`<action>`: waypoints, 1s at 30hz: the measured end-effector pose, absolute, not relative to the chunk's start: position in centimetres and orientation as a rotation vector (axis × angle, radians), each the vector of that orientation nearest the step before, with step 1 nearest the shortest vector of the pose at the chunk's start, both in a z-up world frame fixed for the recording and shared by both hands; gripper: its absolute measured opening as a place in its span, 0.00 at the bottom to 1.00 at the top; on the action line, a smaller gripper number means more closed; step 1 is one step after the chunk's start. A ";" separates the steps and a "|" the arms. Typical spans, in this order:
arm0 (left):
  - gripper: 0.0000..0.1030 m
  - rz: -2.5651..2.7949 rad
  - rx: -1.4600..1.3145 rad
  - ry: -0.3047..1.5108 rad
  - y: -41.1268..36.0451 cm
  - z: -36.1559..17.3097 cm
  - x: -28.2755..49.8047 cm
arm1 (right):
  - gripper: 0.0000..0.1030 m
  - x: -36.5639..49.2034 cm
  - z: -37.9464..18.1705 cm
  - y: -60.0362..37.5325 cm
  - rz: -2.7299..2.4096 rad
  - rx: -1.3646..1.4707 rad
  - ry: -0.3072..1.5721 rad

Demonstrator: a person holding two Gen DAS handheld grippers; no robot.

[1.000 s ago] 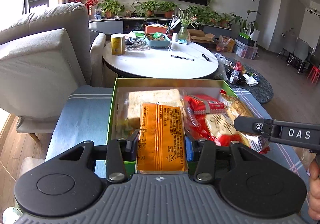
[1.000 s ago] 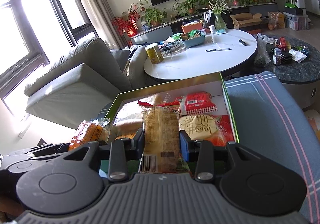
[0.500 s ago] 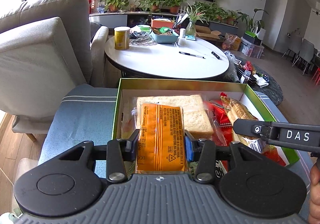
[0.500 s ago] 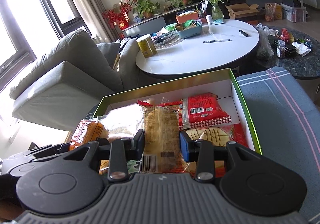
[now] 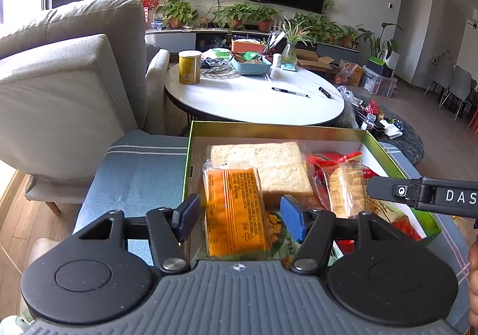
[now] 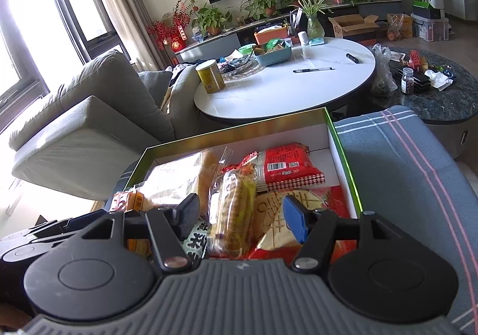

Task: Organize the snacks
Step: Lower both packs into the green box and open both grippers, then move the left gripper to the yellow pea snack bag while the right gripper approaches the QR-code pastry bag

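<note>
A green-rimmed box on a blue striped cushion holds several snack packs. My left gripper is open over its near left part. An orange packet lies loose between its fingers, blurred, beside a wrapped bread slab. My right gripper is open over the box. A clear pack of biscuits lies between its fingers, free of both pads. A red packet and a round cracker pack lie to its right. The right gripper's body shows in the left wrist view.
A white round table with a yellow can, a blue tray and pens stands just beyond the box. A grey sofa is on the left. A dark low table with clutter is on the right.
Both grippers opened and let go: the orange packet dropped from the left one and the biscuit pack from the right one into the box. Both grippers moved forward over the box.
</note>
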State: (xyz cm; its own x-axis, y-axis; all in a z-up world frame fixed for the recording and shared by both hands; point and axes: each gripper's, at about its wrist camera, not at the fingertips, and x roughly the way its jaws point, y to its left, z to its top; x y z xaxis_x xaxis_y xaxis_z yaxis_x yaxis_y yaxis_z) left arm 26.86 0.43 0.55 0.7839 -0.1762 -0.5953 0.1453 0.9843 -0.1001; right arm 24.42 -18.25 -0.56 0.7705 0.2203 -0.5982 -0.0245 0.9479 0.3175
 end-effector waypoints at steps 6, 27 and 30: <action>0.56 -0.183 -0.044 0.620 0.2 1.6 24.2 | 0.80 22.6 0.0 -19.0 0.125 0.297 0.678; 0.68 -0.472 0.187 0.680 -8.9 -1.7 17.7 | 0.80 16.8 -0.7 -23.6 0.065 0.373 0.670; 0.69 -0.517 0.210 0.677 -10.6 -2.4 17.9 | 0.80 16.6 -0.8 -24.4 0.060 0.392 0.665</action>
State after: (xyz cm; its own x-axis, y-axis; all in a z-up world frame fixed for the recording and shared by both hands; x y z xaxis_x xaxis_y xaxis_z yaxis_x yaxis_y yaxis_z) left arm 17.89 -10.59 -2.45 0.6599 -0.3863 -0.6444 0.5197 0.8541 0.0202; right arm 16.62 -24.45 -0.83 0.7878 0.1782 -0.5896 0.0698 0.9252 0.3729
